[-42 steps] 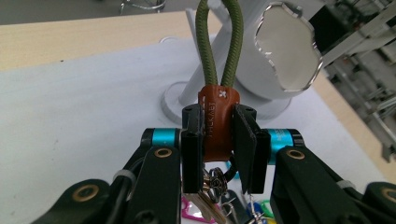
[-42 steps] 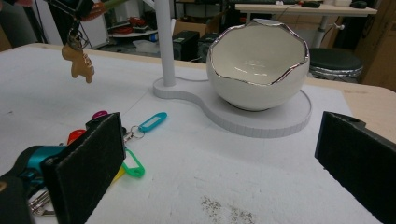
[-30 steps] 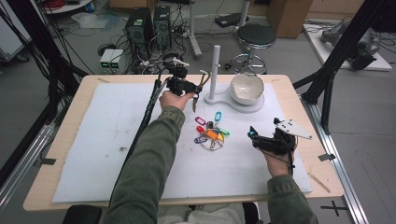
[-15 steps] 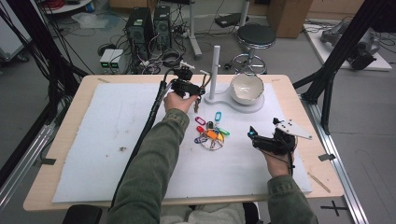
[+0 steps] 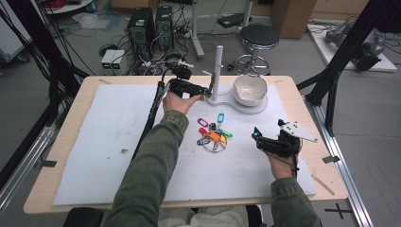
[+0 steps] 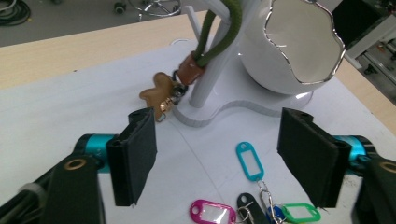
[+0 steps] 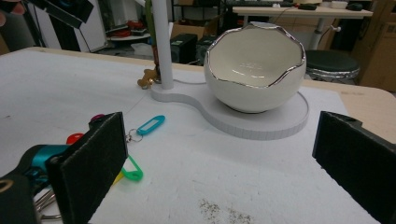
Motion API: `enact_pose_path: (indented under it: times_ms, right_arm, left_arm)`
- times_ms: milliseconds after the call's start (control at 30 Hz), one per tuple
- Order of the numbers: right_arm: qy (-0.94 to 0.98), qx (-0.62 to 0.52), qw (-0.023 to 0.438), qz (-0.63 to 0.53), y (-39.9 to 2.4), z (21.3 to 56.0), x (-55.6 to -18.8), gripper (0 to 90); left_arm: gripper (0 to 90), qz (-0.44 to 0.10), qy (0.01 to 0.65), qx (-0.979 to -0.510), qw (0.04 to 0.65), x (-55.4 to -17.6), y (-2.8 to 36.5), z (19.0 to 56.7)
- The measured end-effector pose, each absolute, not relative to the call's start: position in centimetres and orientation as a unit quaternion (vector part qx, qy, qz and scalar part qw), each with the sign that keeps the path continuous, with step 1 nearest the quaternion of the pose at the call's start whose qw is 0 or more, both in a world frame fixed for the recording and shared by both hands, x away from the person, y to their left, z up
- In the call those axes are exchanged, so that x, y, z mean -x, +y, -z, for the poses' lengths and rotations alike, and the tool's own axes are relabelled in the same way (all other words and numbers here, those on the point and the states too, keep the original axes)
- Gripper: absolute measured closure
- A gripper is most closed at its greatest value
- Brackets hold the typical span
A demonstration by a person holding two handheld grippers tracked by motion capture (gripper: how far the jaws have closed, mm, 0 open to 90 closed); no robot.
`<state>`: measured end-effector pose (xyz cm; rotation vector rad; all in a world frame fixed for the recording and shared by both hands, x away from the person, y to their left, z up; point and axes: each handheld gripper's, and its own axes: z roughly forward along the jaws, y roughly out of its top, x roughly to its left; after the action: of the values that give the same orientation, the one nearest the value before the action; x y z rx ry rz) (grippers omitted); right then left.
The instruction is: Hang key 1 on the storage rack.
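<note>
My left gripper [image 6: 219,158] has just been opening its jaws, nothing between them, leaving the green-corded gingerbread keychain [image 6: 161,93] hanging on the white stand's post [image 6: 205,79]. My right gripper [image 7: 219,168] waits open-jawed. Next, I judge, comes backing away without snagging it.

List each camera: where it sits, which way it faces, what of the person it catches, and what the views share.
High view: fixed above the person's side, facing forward and down on the table; both forearms, left gripper, right gripper.
Left gripper view: rides the left gripper, its open jaws facing the stand's post and hung keychain.
Right gripper view: rides the right gripper, low, open jaws facing the bowl.
Shared: bowl, stand, coloured key tags.
</note>
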<state>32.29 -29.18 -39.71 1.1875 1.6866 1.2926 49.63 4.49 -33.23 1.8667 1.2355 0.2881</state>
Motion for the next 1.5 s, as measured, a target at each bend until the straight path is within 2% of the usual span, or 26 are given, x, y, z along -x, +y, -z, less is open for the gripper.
enact_pose_path:
  times_ms: [67,200,367,433,1500]
  right_arm:
    - [0.648,-0.462,0.347,-0.498,-29.2,39.7,-32.3,1.6]
    - [0.646,-0.464,0.346,-0.499,-29.3,39.7,-32.3,1.5]
    - [0.644,-0.465,0.346,-0.499,-29.2,39.7,-32.3,1.5]
    - [0.644,-0.465,0.346,-0.5,-29.3,39.7,-32.2,1.5]
    - [0.652,-0.463,0.343,-0.493,-29.1,39.8,-32.4,1.5]
  left_arm:
    - [14.4,-0.124,0.501,-0.745,0.423,-49.5,5.0,33.4]
    - [6.5,-0.136,0.509,-0.739,0.419,-49.1,5.8,33.7]
    - [5.6,-0.138,0.516,-0.733,0.421,-48.7,7.0,33.8]
    - [1.6,-0.138,0.519,-0.734,0.416,-48.5,7.3,33.8]
    - [1.6,-0.163,0.494,-0.753,0.403,-44.8,11.1,34.1]
